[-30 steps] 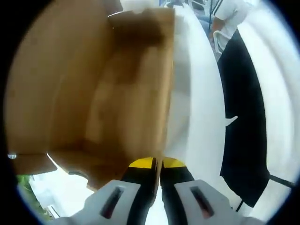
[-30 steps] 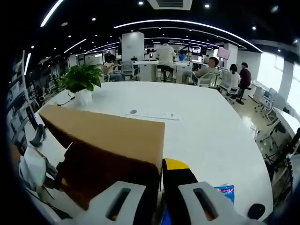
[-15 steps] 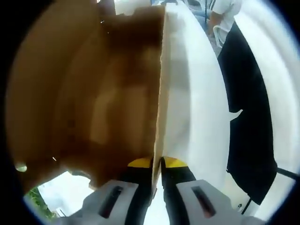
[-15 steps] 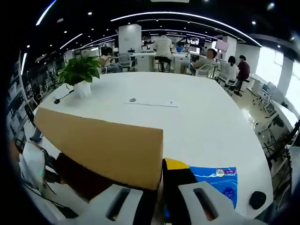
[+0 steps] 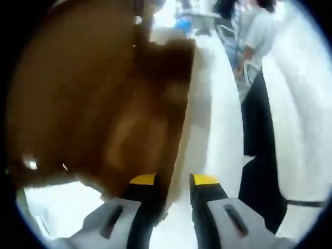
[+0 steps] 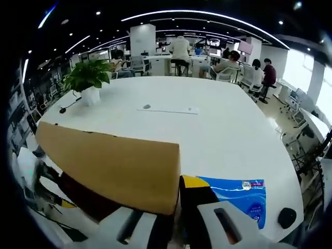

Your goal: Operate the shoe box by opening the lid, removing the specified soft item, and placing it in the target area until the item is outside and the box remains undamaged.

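- Tongs of the left hand (image 5: 174,181) stand with their yellow-tipped jaws apart, a bare gap between them; the edge of the brown cardboard lid (image 5: 104,104) hangs just at the inner side of the left jaw, and the blur hides whether it touches.
- Right tongs (image 6: 177,194) are clamped on the lid's (image 6: 111,163) near edge, the cardboard pinched between the jaws at its right corner.
- From the right gripper view the lid is a broad tan panel lifted and tilted, its dark underside showing below along the left.
- From the left gripper view the lid's brown inner face spreads over the left half, with a darker flap toward the top.
- Blue packet (image 6: 236,194) with printed marks lies on the white table (image 6: 207,124) just right of the right tongs, partly behind the jaw; whether it is the soft item cannot be told.
- Small dark round object (image 6: 285,218) sits on the table beyond the packet, near the edge.
- Potted green plant (image 6: 88,80) in a white pot stands at the far left of the table, and a thin flat strip (image 6: 168,109) lies near the table's middle.
- People (image 6: 228,62) sit and stand at further tables behind.
- A person in a pale top (image 5: 259,36) shows beyond the table (image 5: 218,129) in the left gripper view.
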`<move>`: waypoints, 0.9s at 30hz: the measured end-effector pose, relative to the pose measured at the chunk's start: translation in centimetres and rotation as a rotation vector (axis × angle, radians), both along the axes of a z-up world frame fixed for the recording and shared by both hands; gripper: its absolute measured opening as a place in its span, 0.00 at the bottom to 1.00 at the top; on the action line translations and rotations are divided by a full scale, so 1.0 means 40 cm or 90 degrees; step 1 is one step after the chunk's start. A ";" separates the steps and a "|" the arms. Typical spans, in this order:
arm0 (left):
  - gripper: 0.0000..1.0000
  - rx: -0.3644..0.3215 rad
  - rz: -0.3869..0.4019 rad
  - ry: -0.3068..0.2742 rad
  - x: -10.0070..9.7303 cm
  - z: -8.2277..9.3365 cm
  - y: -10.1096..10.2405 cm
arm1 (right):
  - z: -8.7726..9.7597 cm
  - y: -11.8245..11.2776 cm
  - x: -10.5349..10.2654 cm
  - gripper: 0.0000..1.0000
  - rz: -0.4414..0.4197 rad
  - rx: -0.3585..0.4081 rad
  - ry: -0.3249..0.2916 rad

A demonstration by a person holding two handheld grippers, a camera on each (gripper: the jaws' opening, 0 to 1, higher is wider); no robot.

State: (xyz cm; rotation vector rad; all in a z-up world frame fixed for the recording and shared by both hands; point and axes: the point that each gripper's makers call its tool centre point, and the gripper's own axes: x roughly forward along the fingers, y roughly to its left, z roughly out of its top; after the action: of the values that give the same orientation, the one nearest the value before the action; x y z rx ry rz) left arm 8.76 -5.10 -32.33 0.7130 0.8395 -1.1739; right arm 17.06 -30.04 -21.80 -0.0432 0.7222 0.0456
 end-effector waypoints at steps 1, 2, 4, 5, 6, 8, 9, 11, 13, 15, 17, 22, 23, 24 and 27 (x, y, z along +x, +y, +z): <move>0.32 -0.024 0.008 -0.019 0.001 0.013 -0.003 | 0.000 0.001 0.001 0.00 -0.006 0.006 -0.001; 0.33 -0.030 0.006 -0.031 -0.005 0.020 -0.002 | 0.000 0.000 0.002 0.00 -0.009 0.006 -0.002; 0.38 -0.065 0.019 -0.044 -0.021 0.042 -0.008 | 0.000 0.000 0.003 0.00 -0.012 0.008 -0.005; 0.42 -0.072 0.026 -0.046 -0.021 0.047 -0.009 | 0.000 0.002 0.004 0.00 -0.013 0.010 -0.007; 0.48 -0.104 0.067 -0.058 -0.017 0.064 -0.013 | -0.001 0.004 0.006 0.00 -0.010 0.009 -0.010; 0.66 -0.132 0.115 -0.070 -0.013 0.080 -0.015 | -0.002 0.005 0.007 0.00 -0.009 0.008 -0.011; 0.70 -0.135 0.133 -0.054 -0.021 0.080 -0.011 | -0.002 0.005 0.009 0.00 -0.007 0.009 -0.011; 0.69 -0.177 0.179 -0.022 -0.030 0.102 -0.014 | -0.001 0.005 0.011 0.00 -0.004 0.006 -0.011; 0.68 -0.199 0.203 -0.032 -0.022 0.122 -0.011 | -0.001 0.006 0.014 0.00 -0.004 0.007 -0.011; 0.69 -0.233 0.242 -0.051 -0.007 0.156 -0.006 | -0.001 0.005 0.015 0.00 -0.002 0.005 -0.011; 0.77 -0.254 0.257 -0.050 -0.002 0.170 -0.006 | -0.002 0.005 0.015 0.00 0.000 0.005 -0.011; 0.89 -0.320 0.361 -0.023 0.019 0.197 0.018 | -0.012 0.005 0.009 0.01 -0.010 0.037 0.000; 0.89 -0.321 0.372 -0.022 0.020 0.198 0.026 | -0.013 0.007 0.008 0.00 -0.010 0.033 -0.002; 0.88 -0.319 0.388 -0.020 0.022 0.198 0.041 | -0.016 0.009 0.006 0.00 -0.004 0.019 -0.003; 0.74 -0.306 0.450 -0.022 0.038 0.207 0.093 | -0.018 0.008 0.001 0.00 0.000 0.011 -0.010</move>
State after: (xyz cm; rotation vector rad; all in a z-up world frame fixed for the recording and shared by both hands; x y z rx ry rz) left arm 10.30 -1.36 -24.04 0.0177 0.6583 -0.6697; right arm 17.11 -29.70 -22.52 -0.0269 0.7067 0.0509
